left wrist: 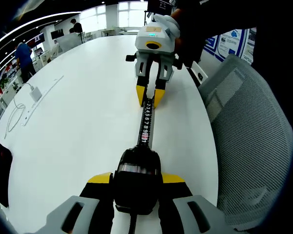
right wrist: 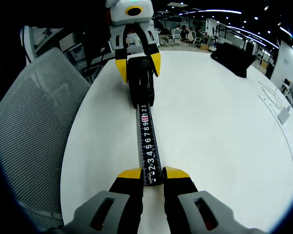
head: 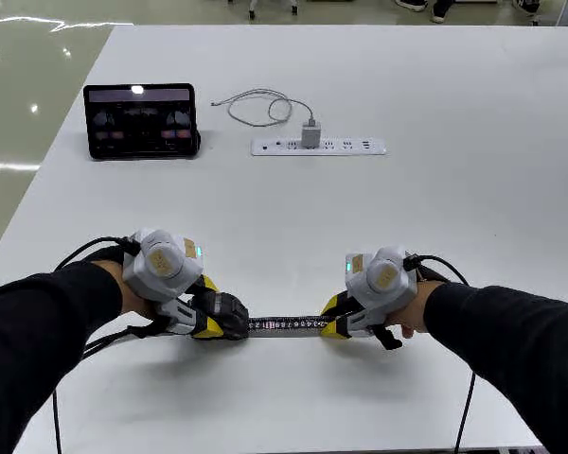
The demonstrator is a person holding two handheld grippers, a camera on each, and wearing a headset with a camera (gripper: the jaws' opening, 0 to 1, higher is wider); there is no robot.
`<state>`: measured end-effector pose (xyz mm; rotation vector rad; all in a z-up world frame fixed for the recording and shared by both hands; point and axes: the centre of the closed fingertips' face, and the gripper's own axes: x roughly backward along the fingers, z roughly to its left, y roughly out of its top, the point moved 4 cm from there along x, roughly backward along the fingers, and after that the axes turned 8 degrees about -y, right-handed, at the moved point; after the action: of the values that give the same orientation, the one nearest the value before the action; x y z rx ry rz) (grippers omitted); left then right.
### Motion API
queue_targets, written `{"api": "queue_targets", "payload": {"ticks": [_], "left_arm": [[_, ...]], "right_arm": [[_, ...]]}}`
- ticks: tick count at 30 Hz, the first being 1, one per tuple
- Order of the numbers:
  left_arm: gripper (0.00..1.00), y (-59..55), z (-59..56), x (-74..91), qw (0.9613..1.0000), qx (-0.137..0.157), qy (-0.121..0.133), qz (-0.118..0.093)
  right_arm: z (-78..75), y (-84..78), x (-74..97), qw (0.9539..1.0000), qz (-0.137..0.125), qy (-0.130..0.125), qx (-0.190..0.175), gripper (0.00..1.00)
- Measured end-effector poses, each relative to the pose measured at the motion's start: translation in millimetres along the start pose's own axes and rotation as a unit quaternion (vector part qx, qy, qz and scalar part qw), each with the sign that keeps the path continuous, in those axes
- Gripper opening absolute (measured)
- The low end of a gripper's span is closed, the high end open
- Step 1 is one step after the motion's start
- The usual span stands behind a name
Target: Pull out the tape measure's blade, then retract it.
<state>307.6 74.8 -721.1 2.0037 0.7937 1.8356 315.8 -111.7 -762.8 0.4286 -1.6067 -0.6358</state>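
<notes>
table (head: 407, 85): smooth matt | tape case (left wrist: 136, 178): glossy black plastic | blade (right wrist: 147, 141): smooth, dark

Head overhead; others opposed (shared blade (head: 286, 324))

Left gripper (head: 213, 306), right gripper (head: 331, 318): pale grey rounded housings, black jaw arms, yellow tips, tan patches on top, small teal light on each. Thin black cables (head: 85, 248) run off both. Long black sleeves (head: 38, 322).
</notes>
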Motion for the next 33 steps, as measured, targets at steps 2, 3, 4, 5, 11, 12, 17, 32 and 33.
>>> {"api": "queue_targets", "payload": {"ticks": [2, 3, 4, 5, 11, 12, 17, 32, 33], "left_arm": [[0.31, 0.0, 0.4, 0.0, 1.0000, 0.001, 0.000, -0.001], [0.31, -0.1, 0.5, 0.1, 1.0000, 0.001, 0.000, -0.001], [0.31, 0.3, -0.1, 0.2, 1.0000, 0.002, 0.000, -0.001], [0.31, 0.3, -0.4, 0.2, 1.0000, 0.002, 0.000, -0.001], [0.31, 0.4, -0.8, 0.7, 1.0000, 0.001, -0.001, 0.001], [0.31, 0.4, -0.8, 0.7, 1.0000, 0.001, -0.001, 0.001], [0.31, 0.6, -2.1, 1.0, 1.0000, 0.003, 0.000, 0.001], [0.31, 1.2, -3.9, 1.3, 1.0000, 0.002, 0.003, 0.003], [0.31, 1.1, -3.8, 1.4, 1.0000, 0.000, 0.003, 0.005]], "right_arm": [[-1.3, -1.8, 0.1, 1.0000, 0.000, 0.000, 0.001, 0.11], [-0.9, -2.2, 0.8, 1.0000, 0.000, 0.000, 0.000, 0.11], [-1.5, -3.2, 1.5, 1.0000, 0.000, 0.001, -0.001, 0.11], [-1.7, -3.4, 1.6, 1.0000, 0.000, 0.001, -0.001, 0.11], [-3.5, -6.8, 4.1, 1.0000, -0.001, 0.002, -0.003, 0.11], [-4.0, -7.3, 4.2, 1.0000, 0.000, 0.002, -0.003, 0.11], [-5.1, -10.3, 7.0, 1.0000, 0.003, 0.002, -0.001, 0.11], [-6.6, -21.7, 15.1, 0.9999, 0.003, -0.006, -0.015, 0.11], [-6.2, -22.5, 15.9, 0.9999, 0.004, -0.006, -0.015, 0.11]]}}
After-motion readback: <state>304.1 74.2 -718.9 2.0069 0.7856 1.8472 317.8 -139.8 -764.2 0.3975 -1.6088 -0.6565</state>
